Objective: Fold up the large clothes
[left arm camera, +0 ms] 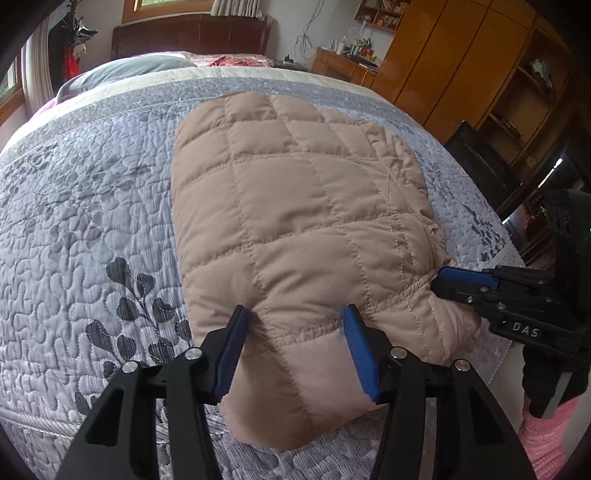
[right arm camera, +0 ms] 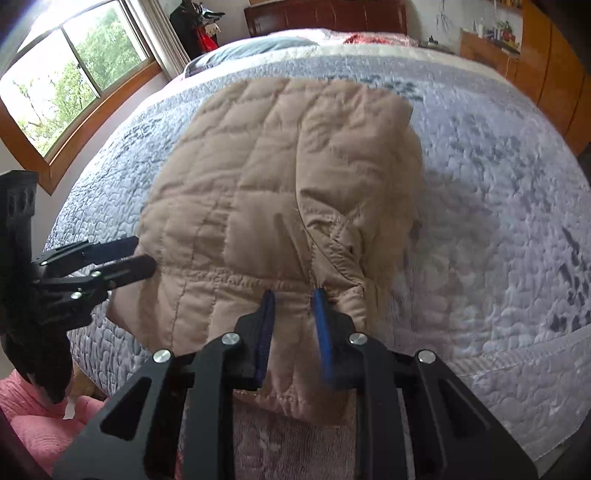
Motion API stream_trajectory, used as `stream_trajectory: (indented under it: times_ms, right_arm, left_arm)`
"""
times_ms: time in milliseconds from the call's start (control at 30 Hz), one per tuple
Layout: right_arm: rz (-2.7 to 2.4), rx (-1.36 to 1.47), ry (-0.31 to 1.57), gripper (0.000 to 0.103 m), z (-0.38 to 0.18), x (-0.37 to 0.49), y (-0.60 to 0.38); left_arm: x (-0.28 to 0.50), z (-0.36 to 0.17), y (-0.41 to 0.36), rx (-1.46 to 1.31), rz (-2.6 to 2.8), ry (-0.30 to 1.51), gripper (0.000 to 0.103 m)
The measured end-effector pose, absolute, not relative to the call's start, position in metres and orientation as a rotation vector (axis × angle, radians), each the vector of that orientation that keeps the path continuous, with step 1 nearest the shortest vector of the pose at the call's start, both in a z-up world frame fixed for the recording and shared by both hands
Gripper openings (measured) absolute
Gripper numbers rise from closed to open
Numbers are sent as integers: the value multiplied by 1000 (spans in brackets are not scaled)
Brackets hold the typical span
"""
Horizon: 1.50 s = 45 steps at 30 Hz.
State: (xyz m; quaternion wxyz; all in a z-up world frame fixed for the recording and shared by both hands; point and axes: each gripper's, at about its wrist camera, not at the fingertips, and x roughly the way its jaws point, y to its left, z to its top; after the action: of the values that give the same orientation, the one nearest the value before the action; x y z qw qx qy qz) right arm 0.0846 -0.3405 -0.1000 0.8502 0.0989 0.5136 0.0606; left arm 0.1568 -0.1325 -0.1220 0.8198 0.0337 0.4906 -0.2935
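A beige quilted jacket (left arm camera: 299, 221) lies folded into a long block on the bed, also seen in the right wrist view (right arm camera: 266, 184). My left gripper (left arm camera: 297, 314) is open, its blue pads (left arm camera: 232, 350) straddling the jacket's near hem. In the right wrist view it (right arm camera: 142, 254) sits at the jacket's left edge. My right gripper (right arm camera: 293, 295) is partly open, its fingers astride a bunched fold at the near right corner. In the left wrist view it (left arm camera: 439, 280) touches the jacket's right edge.
The bed is covered by a grey-lilac quilted bedspread (left arm camera: 92, 206) with leaf prints; its near edge (right arm camera: 517, 369) drops off. A wooden wardrobe (left arm camera: 454, 55) stands at the right, a window (right arm camera: 55, 85) at the left, pillows and headboard (left arm camera: 192, 35) beyond. Pink clothing (right arm camera: 33, 417) is below.
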Motion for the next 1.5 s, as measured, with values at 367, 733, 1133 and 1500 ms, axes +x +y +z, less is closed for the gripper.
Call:
stream_trajectory:
  times_ms: [367,733,1133,1500]
  right_arm:
    - [116,216,1062,20,-119,86,-338]
    - [108,217,1056,20,-124,88,-337]
    - [87,209,1052,20,-125,86,-335]
    - [76,168,1067,26,-103,86,-326]
  left_arm:
    - [157,-136,-135,101,-619,1029,55]
    - [157,-142,-135,102,-621,1016,55]
    - [158,-143,-131,91,-626,1007,55]
    - [164,-130,-122,64,-642,1035,56]
